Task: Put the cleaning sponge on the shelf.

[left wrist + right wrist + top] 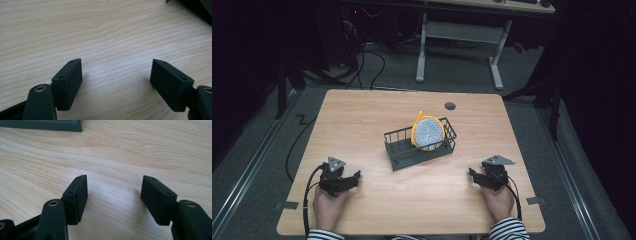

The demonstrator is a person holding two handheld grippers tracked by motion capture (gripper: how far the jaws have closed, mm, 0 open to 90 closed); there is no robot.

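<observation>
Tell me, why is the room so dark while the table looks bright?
High view: light falls on the wooden table, the floor and desk behind stay dim, and the basket looks slightly soft. Left gripper view: sharp wood grain, a pale sheen between the open left tongs. Right gripper view: similar sheen between the right tongs.

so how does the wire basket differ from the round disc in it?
The wire basket is dark grey, rectangular and open-meshed, sitting flat on the table; the round disc is speckled grey with a yellow rim and solid. The basket lies level; the disc stands on edge, leaning at the basket's right end. Both sit mid-table, away from both tools.
</observation>
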